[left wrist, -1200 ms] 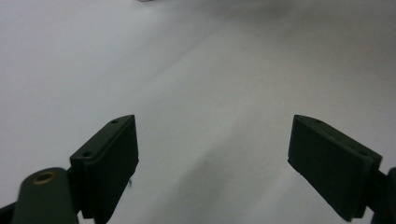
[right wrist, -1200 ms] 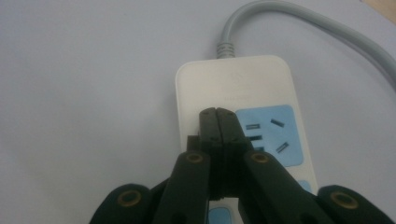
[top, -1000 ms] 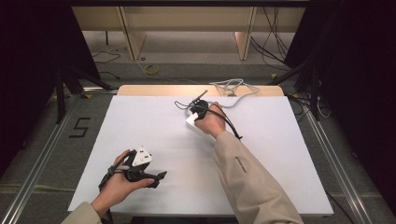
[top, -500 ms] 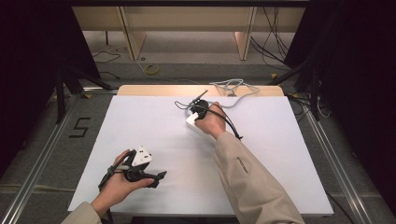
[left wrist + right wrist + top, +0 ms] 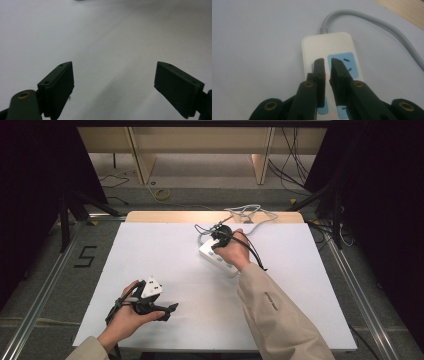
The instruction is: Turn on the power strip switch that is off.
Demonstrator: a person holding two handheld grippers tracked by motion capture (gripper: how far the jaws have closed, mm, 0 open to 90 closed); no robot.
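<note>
- While the white table point(image 5: 150, 250) bears nothing else, the white power strip point(image 5: 329, 47) lies near its far edge, grey cord point(image 5: 372, 21) trailing away.
- The right gripper point(image 5: 327, 65), jaws just parting slightly with nothing between, hovers over the strip's switch; the pressing seems done.
- The left gripper point(image 5: 113, 80) rests released, holding nothing.

White table point(image 5: 165, 250), with a strip of bare wood along its far edge. A white power strip point(image 5: 216, 255) with blue sockets lies flat on the far half, right of centre. Its grey cord point(image 5: 250, 215) runs off across the wooden far edge.
</note>
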